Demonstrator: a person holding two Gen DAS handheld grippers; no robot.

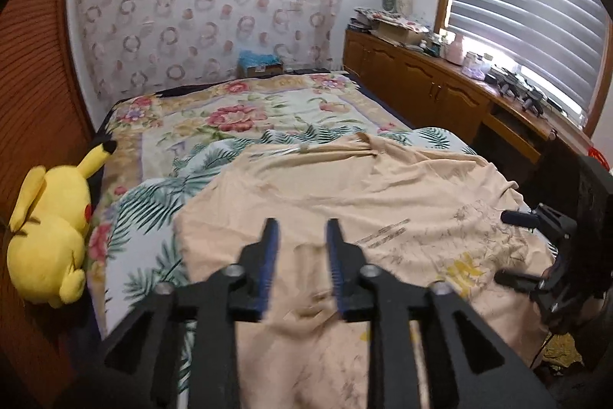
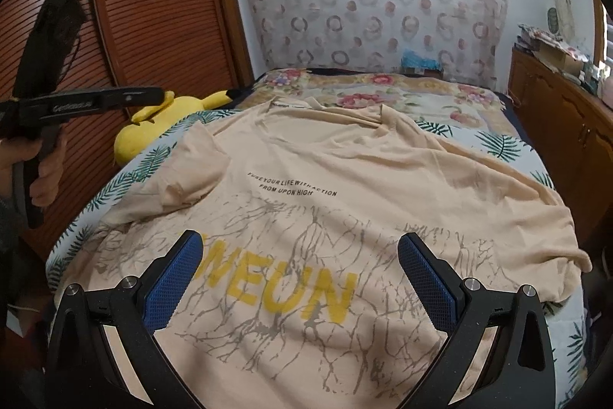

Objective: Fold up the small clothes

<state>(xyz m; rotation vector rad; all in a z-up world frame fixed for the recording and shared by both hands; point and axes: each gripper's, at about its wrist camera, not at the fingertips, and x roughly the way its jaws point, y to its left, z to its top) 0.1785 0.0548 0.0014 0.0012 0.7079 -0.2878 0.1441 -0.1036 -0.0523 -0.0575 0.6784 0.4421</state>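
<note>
Tilting down toward the bed (image 1: 199, 125), my left gripper (image 1: 302, 232) hangs over the tee (image 1: 345, 186) with its fingers a narrow gap apart and nothing pinched; cloth shows through the gap below them. My left hand (image 2: 34, 171) shows in the right view, wrapped round the handle, held off the bed's left edge and above it. My right gripper (image 2: 300, 248) also angles down, its fingers spread wide, empty, with the yellow lettering of the tee (image 2: 345, 171) between and beneath them.

The tee lies spread flat, print up, on the bed ahead of both sets of fingers; its left sleeve is folded inward beyond my right gripper's left finger. A plush (image 1: 49, 232) lies left of my left fingers, at the bed's edge.

My left fingers are motion-blurred, so their pads are hard to read. The first letters of the yellow word sit behind my right gripper's left finger. The tee's near hem is cut off behind both grippers' bodies.
</note>
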